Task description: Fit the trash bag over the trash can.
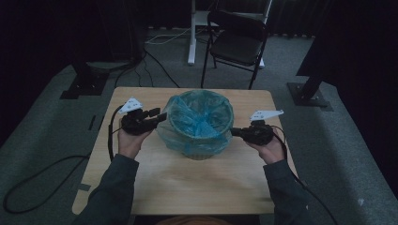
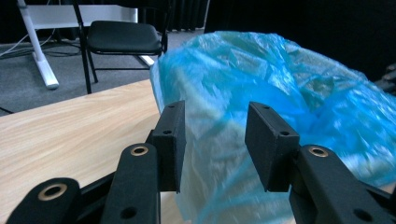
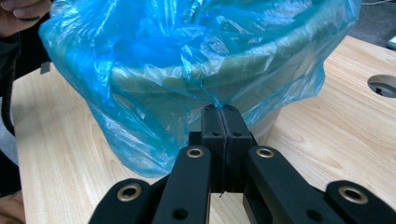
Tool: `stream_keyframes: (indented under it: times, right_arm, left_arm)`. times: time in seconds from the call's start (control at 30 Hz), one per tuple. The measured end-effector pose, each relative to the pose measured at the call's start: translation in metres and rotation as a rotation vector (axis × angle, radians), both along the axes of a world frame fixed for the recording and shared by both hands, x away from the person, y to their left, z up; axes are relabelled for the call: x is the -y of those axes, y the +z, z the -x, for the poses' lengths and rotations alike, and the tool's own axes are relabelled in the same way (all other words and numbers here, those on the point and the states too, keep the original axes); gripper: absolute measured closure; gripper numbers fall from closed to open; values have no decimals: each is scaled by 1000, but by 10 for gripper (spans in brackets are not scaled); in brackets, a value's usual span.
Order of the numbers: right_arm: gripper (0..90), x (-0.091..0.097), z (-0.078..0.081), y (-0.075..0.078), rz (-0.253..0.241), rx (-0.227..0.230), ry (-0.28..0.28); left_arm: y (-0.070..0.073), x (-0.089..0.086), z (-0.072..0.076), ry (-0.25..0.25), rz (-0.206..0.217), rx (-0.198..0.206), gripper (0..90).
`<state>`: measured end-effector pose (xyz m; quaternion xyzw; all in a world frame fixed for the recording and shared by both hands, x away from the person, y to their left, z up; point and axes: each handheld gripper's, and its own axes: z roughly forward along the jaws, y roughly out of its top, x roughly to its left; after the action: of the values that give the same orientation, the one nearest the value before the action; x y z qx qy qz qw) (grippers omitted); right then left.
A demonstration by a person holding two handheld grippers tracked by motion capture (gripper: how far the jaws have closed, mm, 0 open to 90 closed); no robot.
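A round bin (image 1: 199,150) lined with a blue plastic bag (image 1: 201,119) stands in the middle of the wooden table (image 1: 187,183). My left gripper (image 1: 159,115) is at the bin's left side. In the left gripper view its jaws (image 2: 215,122) stand open, with the bag (image 2: 289,88) bulging just beyond them and no film pressed between the pads. My right gripper (image 1: 233,131) is at the bin's right side. In the right gripper view its jaws (image 3: 223,112) are shut together on a pinch of the bag's film (image 3: 187,60) below the rim.
A black folding chair (image 1: 237,42) and a white desk leg (image 1: 191,33) stand behind the table. Cables (image 1: 42,176) trail on the grey floor at the left. The table has a round hole (image 3: 383,86) near one corner.
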<state>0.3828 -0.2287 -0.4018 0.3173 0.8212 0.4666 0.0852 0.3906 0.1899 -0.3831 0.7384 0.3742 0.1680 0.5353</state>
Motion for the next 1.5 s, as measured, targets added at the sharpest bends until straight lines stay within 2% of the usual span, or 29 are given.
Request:
stream_keyframes:
  times: [0.07,0.17,0.23,0.33,0.5,0.6,0.67,0.73,0.83,0.87,0.93,1.07,1.23,1.3,1.4,1.5]
  right_arm:
    - [900,0,0,-1,4,-3,-1]
    - [900,2,1,-3,28,-6,-3]
    - [900,4,1,-4,30,-9,-4]
    - [900,5,1,-5,28,-12,-8]
    - [900,5,1,-6,32,-14,-8]
    - [900,4,1,-6,33,-14,-10]
    - [900,4,1,-6,33,-15,-9]
    - [900,4,1,-6,32,-13,-7]
    - [900,3,0,-6,31,-12,-5]
    - [900,2,0,-6,29,-14,-3]
    - [900,0,0,-7,27,-13,-1]
    - [900,0,0,-6,27,-13,1]
    - [900,2,1,-6,24,-11,1]
    - [900,2,1,-6,23,-8,2]
    - [900,3,2,-5,22,-9,0]
    - [900,3,2,-5,19,-9,-1]
  left_arm:
    - [0,3,-4,8,0,-6,586]
    - [-2,5,-11,46,-18,-30,647]
    - [-5,4,-16,49,-11,-55,689]
    - [-11,5,-18,45,-22,-71,765]
    - [-16,4,-19,46,-31,-70,897]
    - [-14,0,-19,54,-8,-69,899]
    - [-11,-1,-19,51,15,-59,872]
    - [-6,-1,-21,50,35,-53,751]
    - [-3,2,-23,41,46,-51,634]
    - [-1,5,-26,38,51,-52,634]
    - [-1,9,-30,30,62,-65,570]
    - [-3,17,-36,41,53,-86,559]
    - [-6,26,-39,64,22,-92,686]
    - [-6,26,-38,76,32,-86,710]
    - [-3,20,-37,83,72,-80,797]
    - [-3,18,-36,107,63,-70,871]
